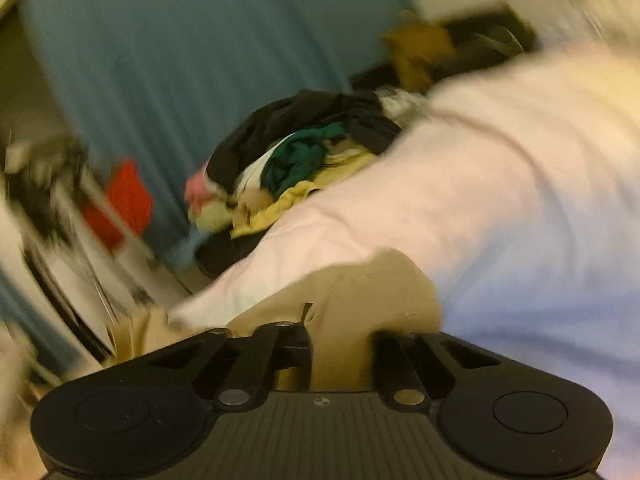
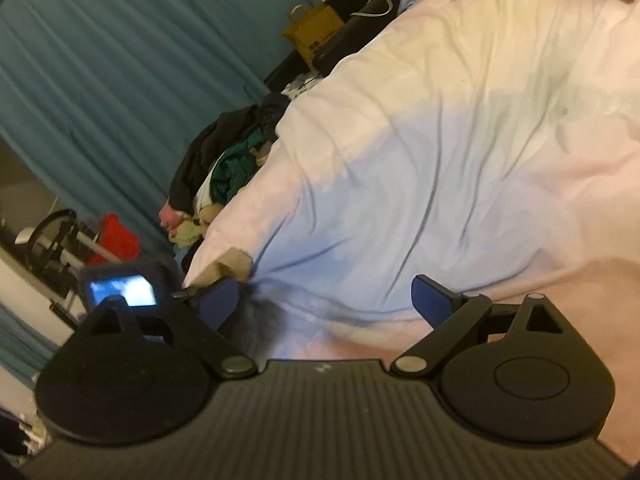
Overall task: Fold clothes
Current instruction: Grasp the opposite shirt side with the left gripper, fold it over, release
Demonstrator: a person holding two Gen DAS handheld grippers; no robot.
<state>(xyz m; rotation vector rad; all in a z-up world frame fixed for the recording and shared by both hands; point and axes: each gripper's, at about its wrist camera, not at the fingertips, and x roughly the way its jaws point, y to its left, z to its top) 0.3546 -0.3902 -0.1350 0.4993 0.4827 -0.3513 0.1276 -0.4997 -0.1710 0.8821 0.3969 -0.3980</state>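
Teal curtains (image 2: 100, 80) back wide white bedding (image 2: 460, 160); left gripper (image 1: 340, 344) apparently pinches beige cloth (image 1: 352, 292), right gripper (image 2: 324, 300) spread, empty.

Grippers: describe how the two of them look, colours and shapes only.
Both are matt black with a ribbed body, two round discs and silver pivot pins. The right gripper has blue fingers. The left gripper has black linkage bars; its fingertips are hidden by tan cloth.

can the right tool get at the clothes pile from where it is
Probably not directly: the right tool sits open over the white bedding, whose bulge partly hides the clothes pile further off.
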